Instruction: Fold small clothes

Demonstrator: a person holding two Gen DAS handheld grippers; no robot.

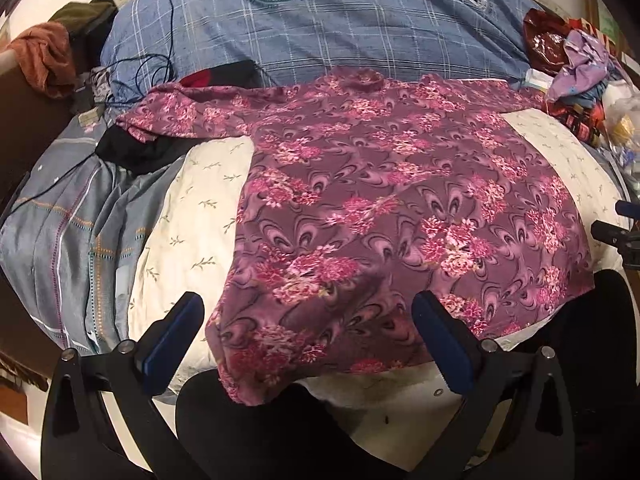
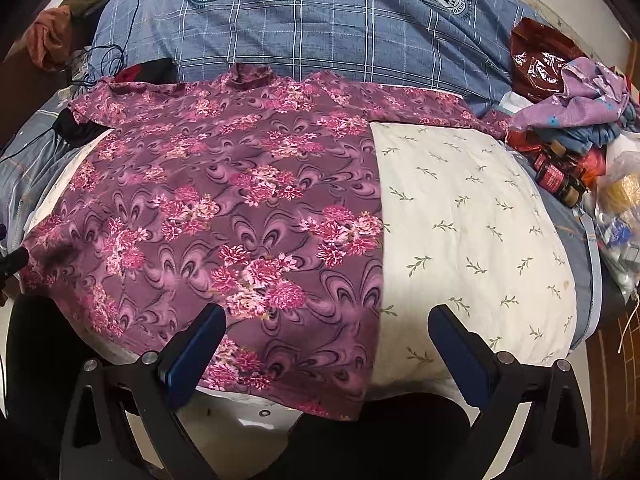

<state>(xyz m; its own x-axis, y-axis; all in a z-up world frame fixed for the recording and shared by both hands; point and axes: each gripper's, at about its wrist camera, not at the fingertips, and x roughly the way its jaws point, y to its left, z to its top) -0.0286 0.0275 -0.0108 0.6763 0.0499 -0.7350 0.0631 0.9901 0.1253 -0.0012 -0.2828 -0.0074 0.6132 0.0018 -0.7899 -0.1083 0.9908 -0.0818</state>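
Observation:
A purple floral long-sleeved top [image 1: 380, 200] lies spread flat on a cream leaf-print pillow [image 1: 192, 232], collar at the far side, sleeves out to both sides. It also shows in the right wrist view [image 2: 224, 208]. My left gripper [image 1: 306, 320] is open and empty, its jaws standing on either side of the hem's left corner, which hangs over the near edge. My right gripper [image 2: 328, 328] is open and empty over the hem's right corner. The right gripper's tip also shows at the right edge of the left wrist view [image 1: 616, 232].
A blue checked quilt [image 1: 320, 28] lies behind the top. A grey striped cloth [image 1: 72, 232] and black cables [image 1: 152, 68] are at the left. A pile of clothes, bags and jars [image 2: 572, 128] crowds the right. The cream pillow [image 2: 472, 216] extends right of the top.

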